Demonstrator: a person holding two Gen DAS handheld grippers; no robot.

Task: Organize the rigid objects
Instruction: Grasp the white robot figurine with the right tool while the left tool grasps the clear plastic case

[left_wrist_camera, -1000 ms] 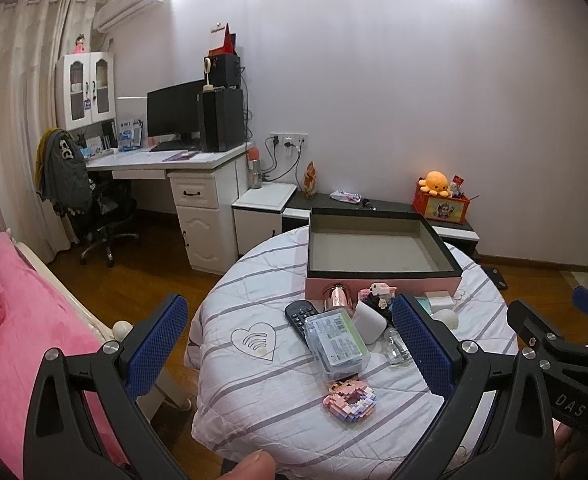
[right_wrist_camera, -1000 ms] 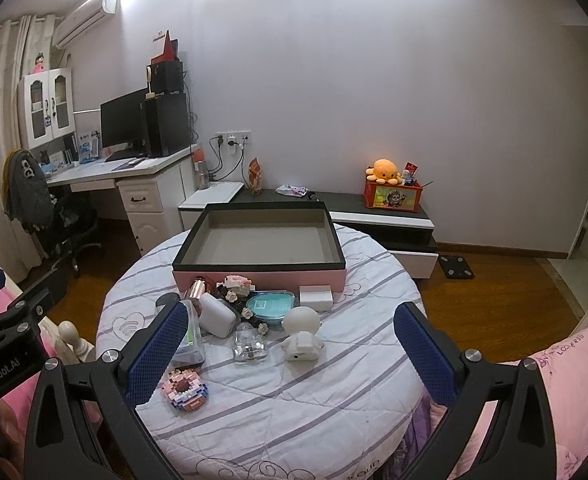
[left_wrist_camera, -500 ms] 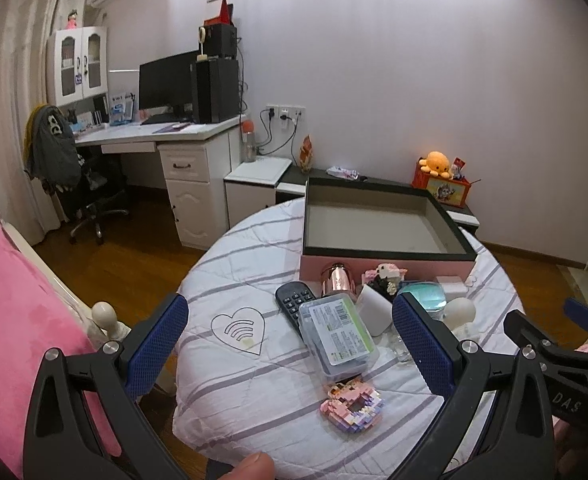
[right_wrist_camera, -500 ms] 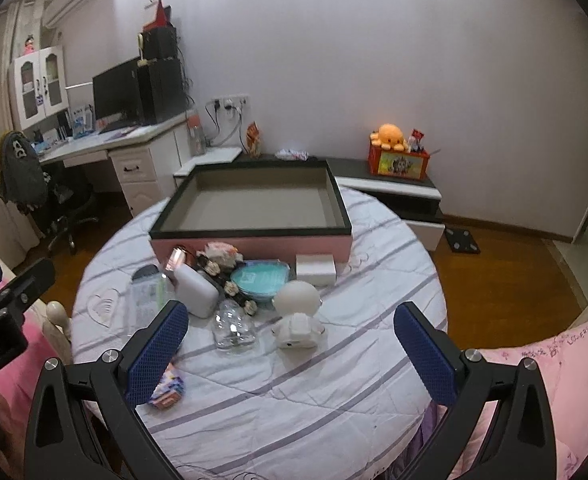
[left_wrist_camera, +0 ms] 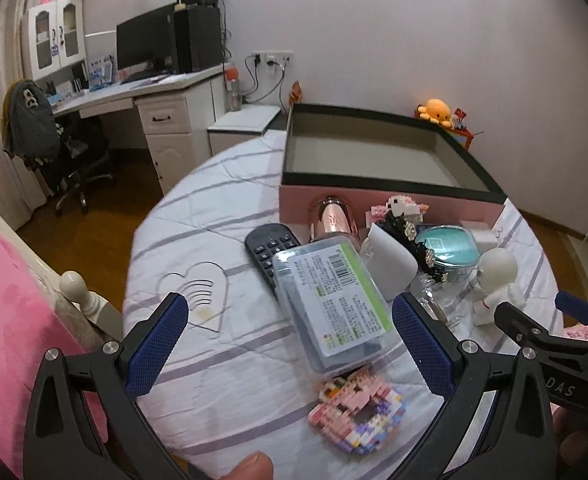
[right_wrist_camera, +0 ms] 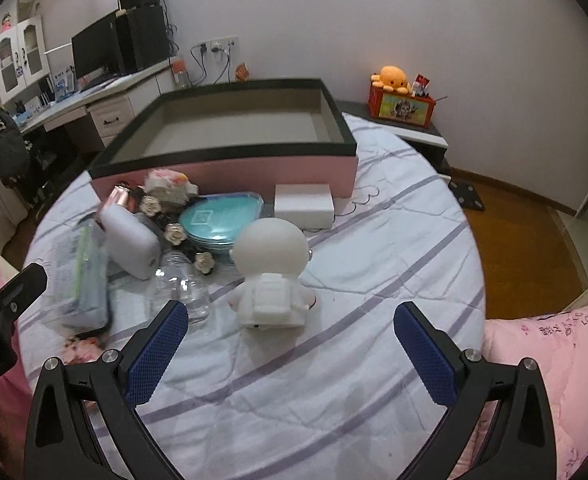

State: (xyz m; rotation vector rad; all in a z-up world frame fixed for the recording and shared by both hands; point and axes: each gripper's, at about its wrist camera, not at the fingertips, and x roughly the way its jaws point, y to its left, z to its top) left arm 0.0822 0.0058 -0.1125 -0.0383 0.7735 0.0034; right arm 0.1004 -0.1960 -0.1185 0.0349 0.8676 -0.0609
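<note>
Here a round table [right_wrist_camera: 393, 240] under a striped, quilted white cloth stands between a pink bed [left_wrist_camera: 10, 300] and a white desk [left_wrist_camera: 162, 96] with a monitor [left_wrist_camera: 142, 44]. At its far side sits a shallow box [right_wrist_camera: 278, 168], pink walls, dark rim. Before it huddle a clear labelled case [left_wrist_camera: 333, 304], black remote [left_wrist_camera: 264, 246], glossy pink cylinder [left_wrist_camera: 333, 220], smooth white robot figure [right_wrist_camera: 272, 268] and blocky brick toy [left_wrist_camera: 357, 408]. The left gripper [left_wrist_camera: 290, 340] gapes wide over the case, holding nothing; the right gripper [right_wrist_camera: 290, 344] gapes wide just behind the figure.
</note>
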